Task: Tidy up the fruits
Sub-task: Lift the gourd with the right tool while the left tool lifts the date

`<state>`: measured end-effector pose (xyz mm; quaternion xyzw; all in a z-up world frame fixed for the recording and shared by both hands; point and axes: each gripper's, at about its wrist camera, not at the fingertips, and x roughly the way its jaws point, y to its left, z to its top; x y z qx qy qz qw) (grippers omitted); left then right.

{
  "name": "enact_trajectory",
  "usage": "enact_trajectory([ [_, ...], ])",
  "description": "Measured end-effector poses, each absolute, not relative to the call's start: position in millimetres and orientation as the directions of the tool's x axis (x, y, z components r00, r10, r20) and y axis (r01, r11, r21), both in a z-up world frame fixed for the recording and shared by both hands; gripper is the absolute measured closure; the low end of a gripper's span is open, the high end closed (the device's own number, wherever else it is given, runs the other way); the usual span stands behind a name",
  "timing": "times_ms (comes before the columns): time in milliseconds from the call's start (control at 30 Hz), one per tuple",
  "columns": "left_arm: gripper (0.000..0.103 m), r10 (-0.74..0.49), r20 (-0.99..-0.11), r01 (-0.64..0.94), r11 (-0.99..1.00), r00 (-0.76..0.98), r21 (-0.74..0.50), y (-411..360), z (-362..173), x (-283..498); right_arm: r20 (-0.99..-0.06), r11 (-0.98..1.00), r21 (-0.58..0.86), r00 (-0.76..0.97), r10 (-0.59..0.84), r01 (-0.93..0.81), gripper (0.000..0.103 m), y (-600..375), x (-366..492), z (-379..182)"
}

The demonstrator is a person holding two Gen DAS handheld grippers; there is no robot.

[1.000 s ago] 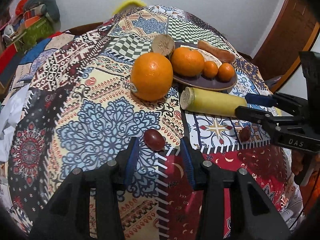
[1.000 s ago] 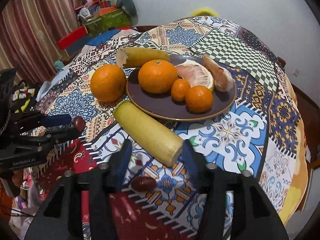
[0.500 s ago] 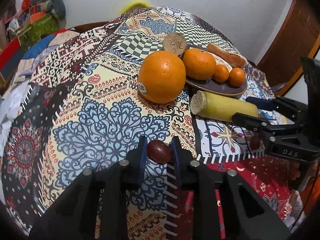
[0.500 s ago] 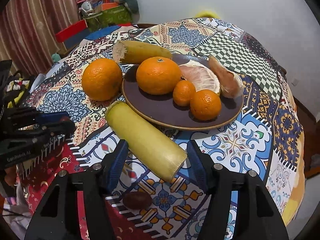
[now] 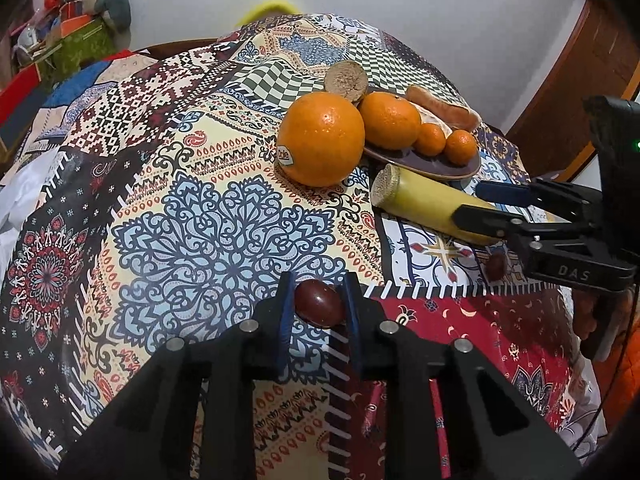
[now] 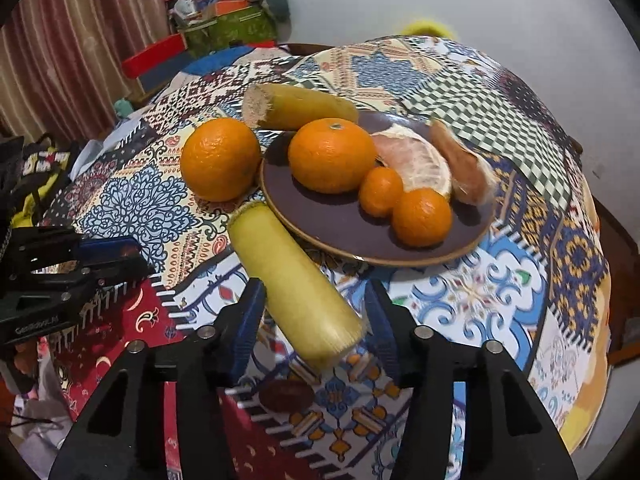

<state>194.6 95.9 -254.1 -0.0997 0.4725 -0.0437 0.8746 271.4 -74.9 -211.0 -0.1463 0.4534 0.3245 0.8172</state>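
My left gripper (image 5: 316, 306) is shut on a small dark red fruit (image 5: 319, 307) just above the patterned cloth. My right gripper (image 6: 314, 320) is open, its blue pads on either side of the near end of a yellow banana piece (image 6: 296, 284) that lies in front of the brown plate (image 6: 328, 236). A second dark red fruit (image 6: 286, 394) lies on the cloth under the right gripper. The plate holds an orange (image 6: 332, 156), two small mandarins (image 6: 420, 218), a peeled citrus segment (image 6: 416, 160) and a brownish piece. A large orange (image 5: 320, 140) sits left of the plate.
Another banana piece (image 6: 296, 108) lies behind the plate. The round table's cloth (image 5: 208, 224) drops off at the edges. Boxes and clutter (image 6: 224, 28) stand at the back left by a curtain. A wooden door (image 5: 580, 80) is on the right.
The left gripper has closed on the dark red fruit and lifted it slightly. The right gripper has moved forward over the other red fruit, and its fingers now flank the banana piece's end.
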Motion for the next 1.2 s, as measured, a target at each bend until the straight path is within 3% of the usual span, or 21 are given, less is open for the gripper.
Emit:
enact_trajectory([
  [200,0.079,-0.164,-0.818,-0.015,0.978,0.551,-0.206,94.9,-253.3,194.3,-0.846,0.710,0.008,0.373,0.380,-0.704,0.049,-55.7,271.8,-221.1],
  [500,0.080,-0.163,-0.818,-0.031,0.976,0.552,-0.216,94.0,-248.0,192.4,-0.837,0.684,-0.040,0.399,0.375,-0.728,0.060,-66.3,257.8,-216.3],
  [1200,0.080,-0.214,-0.784,0.070,0.974,0.583,-0.214,43.9,-216.2,163.7,-0.843,0.832,0.105,0.395,0.365,-0.545,0.068,-178.0,223.4,-207.1],
])
